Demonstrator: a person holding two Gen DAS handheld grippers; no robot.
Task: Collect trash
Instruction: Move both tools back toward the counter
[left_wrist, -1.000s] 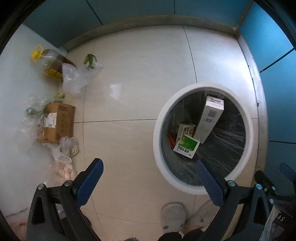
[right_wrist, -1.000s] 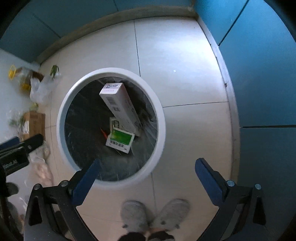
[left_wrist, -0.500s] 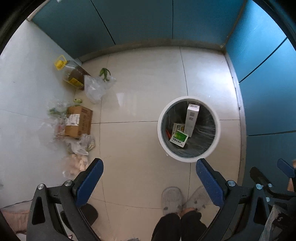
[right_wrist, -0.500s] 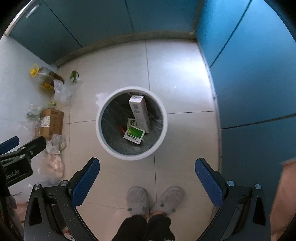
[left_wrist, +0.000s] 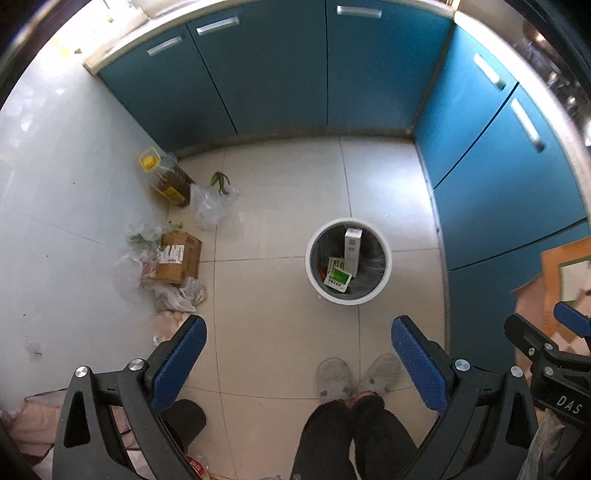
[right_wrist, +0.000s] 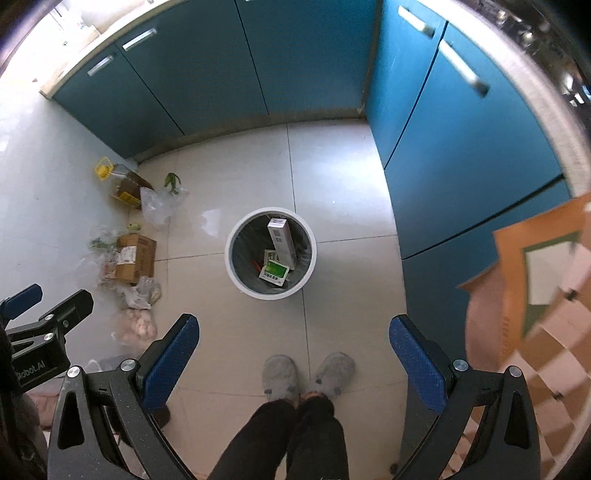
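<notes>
A white round trash bin (left_wrist: 384, 269) (right_wrist: 232, 266) with a dark liner stands on the tiled floor. Inside lie a tall white box (left_wrist: 352, 245) (right_wrist: 282, 238), a green-labelled box (left_wrist: 338, 279) (right_wrist: 274, 274) and a smaller white box. My left gripper (left_wrist: 298, 356) is open and empty, high above the floor. My right gripper (right_wrist: 293, 354) is open and empty too, also high above the bin. Each gripper shows at the edge of the other's view.
Along the left wall lie a cardboard box (left_wrist: 179, 256) (right_wrist: 133, 256), clear plastic bags (left_wrist: 208, 205), an oil bottle with a yellow cap (left_wrist: 166, 181) and a bag of pale items (right_wrist: 135, 326). Blue cabinets (left_wrist: 295, 74) line the back and right. The person's grey slippers (right_wrist: 306, 373) stand below.
Both grippers have risen well away from the bin, which now looks much smaller. The cabinets and countertop have come into view. Both grippers stay open and empty.
</notes>
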